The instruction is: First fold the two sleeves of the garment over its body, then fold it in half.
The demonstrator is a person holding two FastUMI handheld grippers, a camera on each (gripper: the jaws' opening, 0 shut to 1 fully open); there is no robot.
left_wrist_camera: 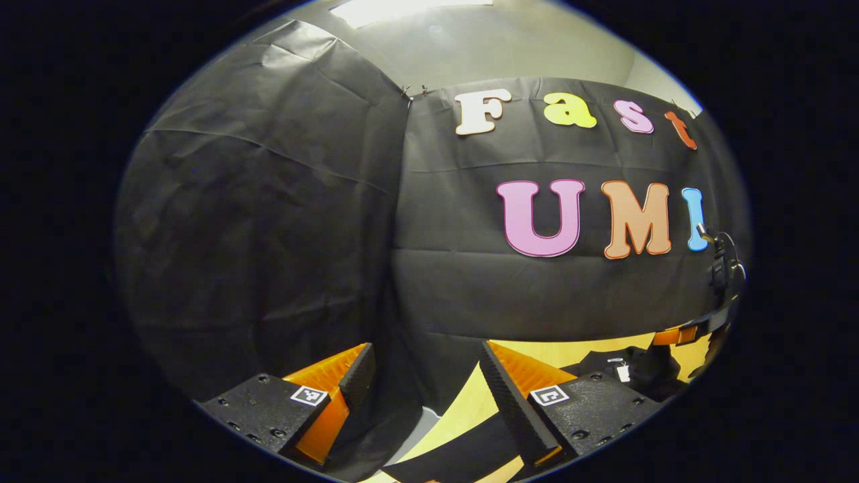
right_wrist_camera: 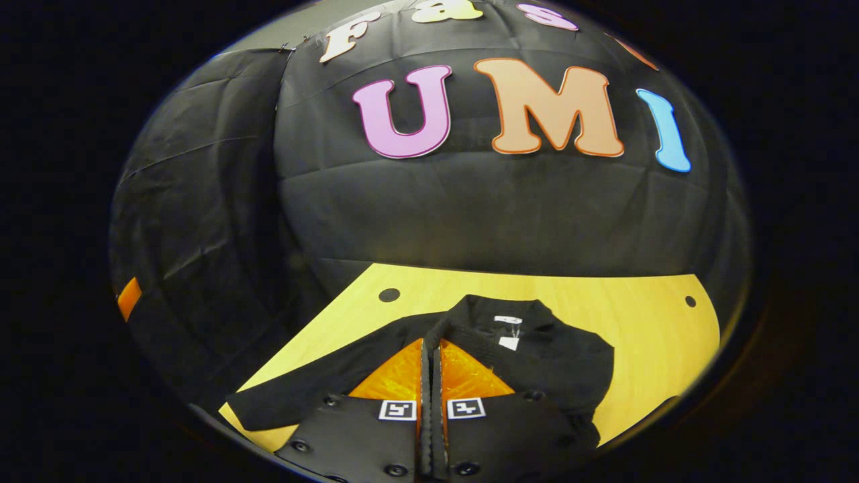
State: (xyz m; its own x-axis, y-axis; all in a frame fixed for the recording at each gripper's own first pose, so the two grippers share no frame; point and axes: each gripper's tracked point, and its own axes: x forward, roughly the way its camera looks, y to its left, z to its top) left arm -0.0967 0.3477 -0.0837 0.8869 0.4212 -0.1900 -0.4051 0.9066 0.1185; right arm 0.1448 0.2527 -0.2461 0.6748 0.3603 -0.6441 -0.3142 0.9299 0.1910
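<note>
Black garment flat on the yellow table

The left gripper (left_wrist_camera: 424, 376) has its fingers spread wide, holding nothing, up by the booth wall. The right gripper (right_wrist_camera: 430, 365) has its fingers pressed together above the garment (right_wrist_camera: 537, 349), which lies on the table (right_wrist_camera: 644, 322).

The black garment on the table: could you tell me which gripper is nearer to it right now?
Right. The right gripper hangs directly over the garment, fingers together. The left gripper is open off the table's left edge, garment away to its right.
</note>
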